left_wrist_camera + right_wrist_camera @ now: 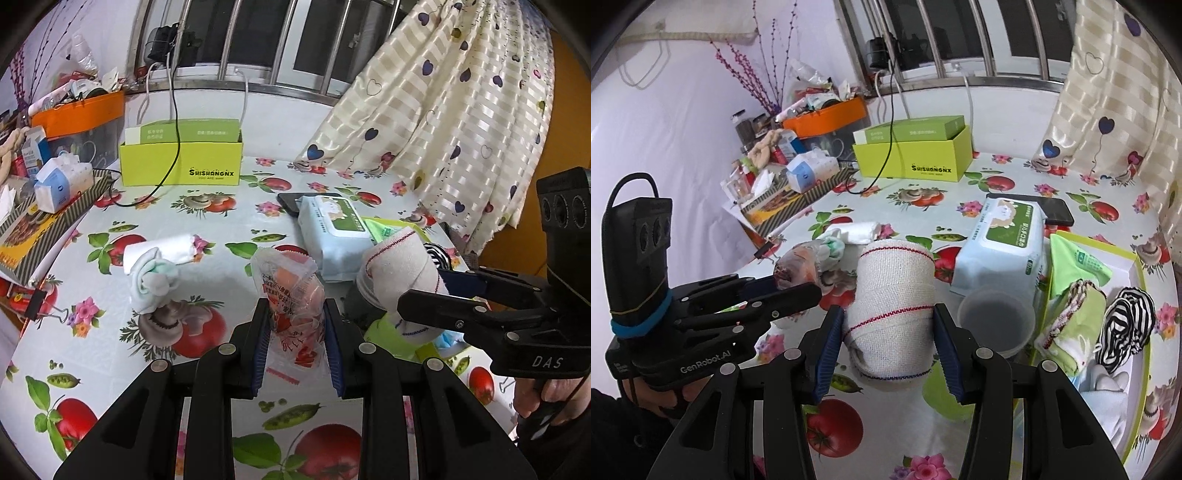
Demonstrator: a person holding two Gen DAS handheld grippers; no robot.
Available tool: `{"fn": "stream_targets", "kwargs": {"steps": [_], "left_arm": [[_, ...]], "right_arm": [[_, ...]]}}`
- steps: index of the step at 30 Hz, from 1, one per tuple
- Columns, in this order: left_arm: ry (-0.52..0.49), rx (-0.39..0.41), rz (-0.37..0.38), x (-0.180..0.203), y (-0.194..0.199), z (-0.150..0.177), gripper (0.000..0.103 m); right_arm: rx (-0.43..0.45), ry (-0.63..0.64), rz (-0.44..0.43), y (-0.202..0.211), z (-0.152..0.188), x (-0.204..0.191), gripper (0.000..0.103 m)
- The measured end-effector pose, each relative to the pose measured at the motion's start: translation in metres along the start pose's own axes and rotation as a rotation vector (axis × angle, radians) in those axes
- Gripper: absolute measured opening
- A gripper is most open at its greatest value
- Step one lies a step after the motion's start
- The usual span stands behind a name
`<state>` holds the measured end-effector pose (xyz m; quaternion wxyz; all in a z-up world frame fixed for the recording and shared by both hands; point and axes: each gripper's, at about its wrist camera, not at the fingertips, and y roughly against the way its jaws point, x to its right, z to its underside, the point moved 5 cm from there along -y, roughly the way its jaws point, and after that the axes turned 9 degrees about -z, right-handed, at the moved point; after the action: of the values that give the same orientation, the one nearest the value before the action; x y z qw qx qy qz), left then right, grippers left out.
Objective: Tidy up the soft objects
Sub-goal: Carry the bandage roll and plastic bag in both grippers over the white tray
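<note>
While tools grip, wipes pack [1001, 247] — cup [995, 317] ahead

Fruit-print tablecloth [229, 221] carries a yellow-green box [181, 162] with a black cable [173, 147] draped over it, a dark phone [1054, 208] behind the wet-wipes pack [1001, 243], a grey cup [995, 321], an orange bin [79, 110], possibly tissues [62, 181], heart-print curtain [461, 122] at right.

we lose the black phone [291, 202] partly under the wipes pack [332, 229], lower half of the rolled bandage [395, 273] behind the right gripper [436, 291], snack packet [295, 314] print too crumpled to read, orange bin [831, 116] contents too small to tell
</note>
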<state>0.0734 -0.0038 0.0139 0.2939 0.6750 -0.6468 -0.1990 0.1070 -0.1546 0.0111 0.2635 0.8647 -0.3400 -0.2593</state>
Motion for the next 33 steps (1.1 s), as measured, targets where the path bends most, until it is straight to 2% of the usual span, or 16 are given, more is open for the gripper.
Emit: {"fn": "stream_targets", "kwargs": {"steps": [18,33], "left_arm": [[-0.042,0.014,0.032,0.026,0.002,-0.009,0.029],[-0.128,0.039,0.095,0.077,0.002,-0.024,0.029]], "right_arm": [[0.052,-0.035,0.036,0.031,0.003,0.019,0.048],[0.131,-0.121,0.138,0.084,0.013,0.071,0.048]]}}
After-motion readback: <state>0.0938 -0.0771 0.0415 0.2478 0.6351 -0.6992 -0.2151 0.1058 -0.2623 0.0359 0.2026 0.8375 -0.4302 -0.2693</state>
